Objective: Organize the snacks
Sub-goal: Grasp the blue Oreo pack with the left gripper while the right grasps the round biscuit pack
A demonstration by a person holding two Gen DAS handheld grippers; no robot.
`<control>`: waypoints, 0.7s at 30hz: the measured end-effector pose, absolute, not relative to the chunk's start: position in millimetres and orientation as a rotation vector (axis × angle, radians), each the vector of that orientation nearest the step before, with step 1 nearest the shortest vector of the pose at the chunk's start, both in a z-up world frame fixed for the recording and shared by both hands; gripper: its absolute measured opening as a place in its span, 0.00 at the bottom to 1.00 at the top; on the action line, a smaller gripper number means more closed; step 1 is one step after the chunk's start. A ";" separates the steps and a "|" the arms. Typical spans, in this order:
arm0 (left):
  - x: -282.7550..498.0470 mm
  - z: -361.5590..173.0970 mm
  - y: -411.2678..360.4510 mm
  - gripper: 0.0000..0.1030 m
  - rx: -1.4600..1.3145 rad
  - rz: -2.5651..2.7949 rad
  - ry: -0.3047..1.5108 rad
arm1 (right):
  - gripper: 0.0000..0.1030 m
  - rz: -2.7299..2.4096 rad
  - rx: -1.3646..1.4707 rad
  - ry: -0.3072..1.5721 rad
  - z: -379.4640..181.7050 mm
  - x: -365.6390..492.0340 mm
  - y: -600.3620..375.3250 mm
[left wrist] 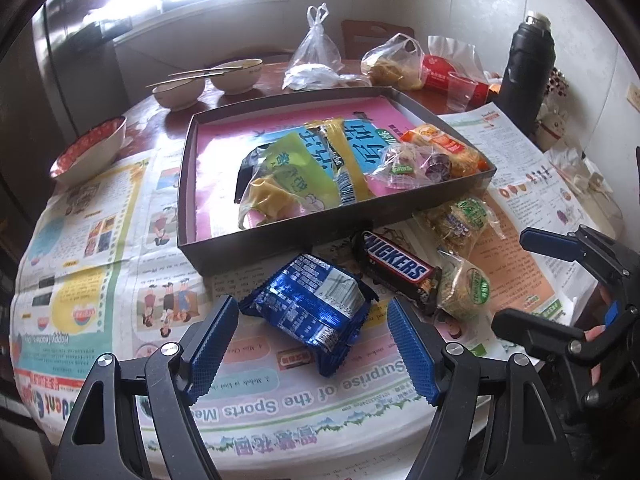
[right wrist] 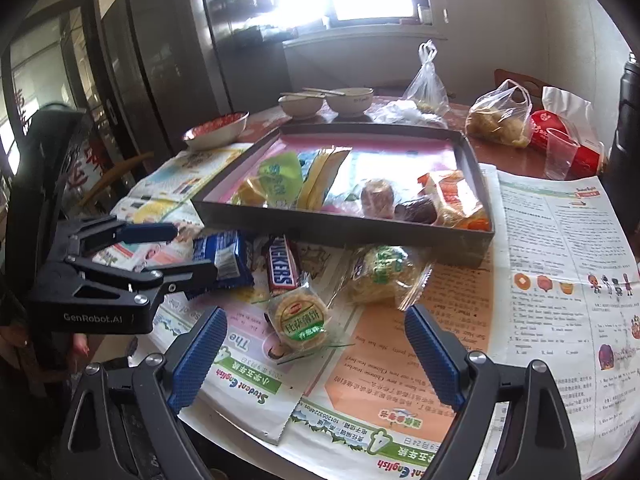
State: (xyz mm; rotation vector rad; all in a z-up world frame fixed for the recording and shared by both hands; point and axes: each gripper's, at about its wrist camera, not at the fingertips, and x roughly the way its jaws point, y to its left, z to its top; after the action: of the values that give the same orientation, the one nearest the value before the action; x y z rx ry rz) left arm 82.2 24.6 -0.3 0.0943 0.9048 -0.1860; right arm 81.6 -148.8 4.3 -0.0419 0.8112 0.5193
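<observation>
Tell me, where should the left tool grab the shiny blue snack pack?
Probably across the puffy middle of the blue snack pack, coming down from above. It lies flat on the newspaper, tilted, with thin crimped ends that would likely slip. The left tool is open with a pad on each side of the pack, so lowering and closing should catch it. The Snickers bar sits close, to the right.
</observation>
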 end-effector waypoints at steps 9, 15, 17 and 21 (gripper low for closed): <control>93.6 -10.4 26.0 0.76 0.132 -0.201 0.926 | 0.88 0.529 -0.092 0.849 -12.1 86.9 -134.8; 97.9 -17.0 25.4 0.76 0.150 -0.207 0.933 | 0.87 0.546 -0.095 0.860 -16.6 90.6 -130.4; 100.2 -18.6 25.9 0.76 0.155 -0.201 0.931 | 0.86 0.549 -0.102 0.857 -17.0 91.7 -128.6; 103.1 -20.3 26.3 0.76 0.154 -0.206 0.933 | 0.80 0.555 -0.112 0.864 -20.5 92.7 -126.6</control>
State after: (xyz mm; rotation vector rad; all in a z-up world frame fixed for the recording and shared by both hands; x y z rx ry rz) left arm 103.1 26.2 -20.3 0.1536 0.9330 -0.2062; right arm 92.7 -126.6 -20.5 -0.1118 0.8635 0.5550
